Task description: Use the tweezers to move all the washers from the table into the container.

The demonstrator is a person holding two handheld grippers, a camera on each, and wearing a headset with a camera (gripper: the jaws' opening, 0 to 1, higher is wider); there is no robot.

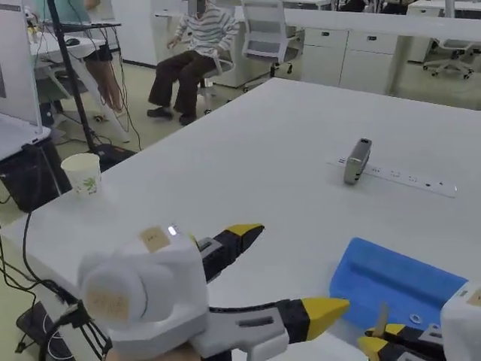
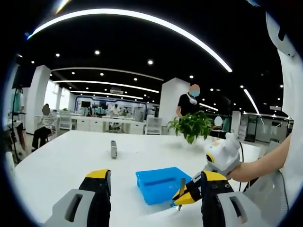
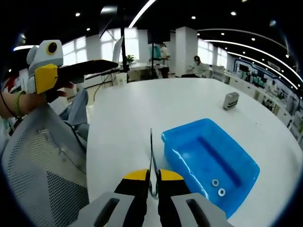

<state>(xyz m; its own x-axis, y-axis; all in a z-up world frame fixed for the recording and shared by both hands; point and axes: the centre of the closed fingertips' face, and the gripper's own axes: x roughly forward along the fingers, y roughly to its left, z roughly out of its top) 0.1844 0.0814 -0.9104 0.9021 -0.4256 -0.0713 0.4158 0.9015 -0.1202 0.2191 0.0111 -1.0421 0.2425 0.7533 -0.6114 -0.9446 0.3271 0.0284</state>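
Two washers (image 3: 215,182) are seen in the container (image 3: 189,151) on the bench (image 3: 123,113); tweezers (image 3: 152,151) are pinched by the right hand-held gripper (image 3: 153,175), left hand-held gripper (image 2: 152,176) spread.

In container (image 3: 199,142), at near end: 2 washers (image 3: 215,182). Just left of container, in right gripper (image 3: 151,177): tweezers (image 3: 151,151). Behind container, on table (image 1: 263,150): power strip (image 1: 409,179). Far left, at table edge: paper cup (image 1: 83,174).

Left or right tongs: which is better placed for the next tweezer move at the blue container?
Likely right. The right tongs are shut on the tweezers, beside the blue container holding two washers. The left tongs are open and empty.
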